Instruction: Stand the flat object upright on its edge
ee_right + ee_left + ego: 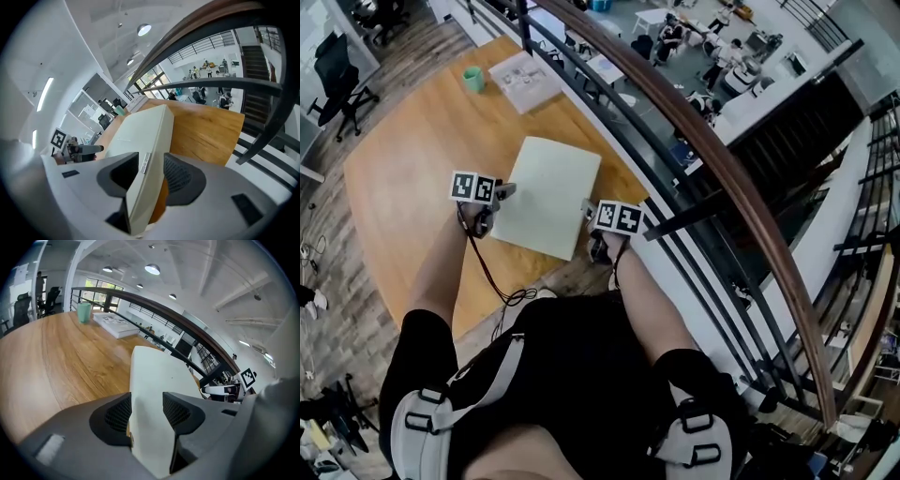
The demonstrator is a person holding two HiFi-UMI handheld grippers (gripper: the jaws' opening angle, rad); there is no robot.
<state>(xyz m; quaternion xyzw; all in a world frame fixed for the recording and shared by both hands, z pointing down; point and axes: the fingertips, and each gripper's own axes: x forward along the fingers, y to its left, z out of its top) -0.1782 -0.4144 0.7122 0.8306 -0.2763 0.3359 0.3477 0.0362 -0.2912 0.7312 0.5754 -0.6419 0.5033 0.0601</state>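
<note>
The flat slab point(546, 195) is not yet on its edge. From the head view it lies face up on the bench point(403, 178), flat or very nearly so, so by my reading the whole tipping-up is left to do.

You have a claw at each near corner. Your left claw point(146, 408) stands wide with the slab's corner running between its pads. The pads sit close to the slab, but I judge they are not pressing on it. Your right claw point(150, 173) is also wide. The slab's thin side runs between its pads, and a strip of wood shows between the slab and the right-hand pad, so nothing is clamped there either. You would need a real hold, or a push under the near edge, before the slab can rise.

Mind the edges. The slab's near edge lies close to the bench's near edge, right where your claws are, so there is little bench behind it to catch a slip toward you. The railing point(694, 150) runs just past the bench on your right, which leaves tight room for that arm. Beyond the slab and to your left there is open wood. The green cup point(473, 80) and the stack of papers point(525, 80) sit well apart at the far end
</note>
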